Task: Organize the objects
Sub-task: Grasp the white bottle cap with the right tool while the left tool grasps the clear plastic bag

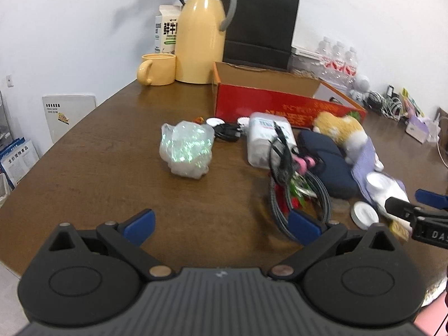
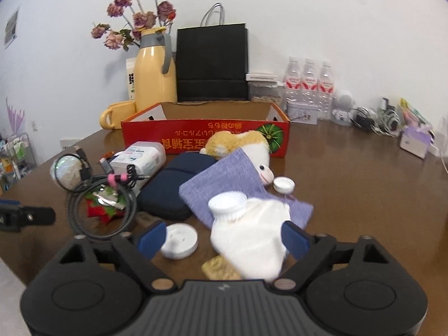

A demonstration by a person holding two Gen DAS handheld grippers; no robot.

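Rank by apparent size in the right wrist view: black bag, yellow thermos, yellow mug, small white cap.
1. black bag
2. yellow thermos
3. yellow mug
4. small white cap, smallest though nearer the camera

Both cameras sit low over the brown wooden table (image 1: 92, 173), looking forward along their own jaws toward the white back wall. The left wrist view stands off to the left, close to a crumpled iridescent plastic bag (image 1: 186, 148). The right wrist view hangs nearer the clutter, right over a white cloth pouch (image 2: 252, 238). They share the open red cardboard box (image 1: 268, 106) (image 2: 207, 138) (seen obliquely from the left), the tall yellow thermos jug (image 1: 200, 36) (image 2: 154, 81) and the coiled grey braided cable (image 1: 296, 201) (image 2: 103, 207).
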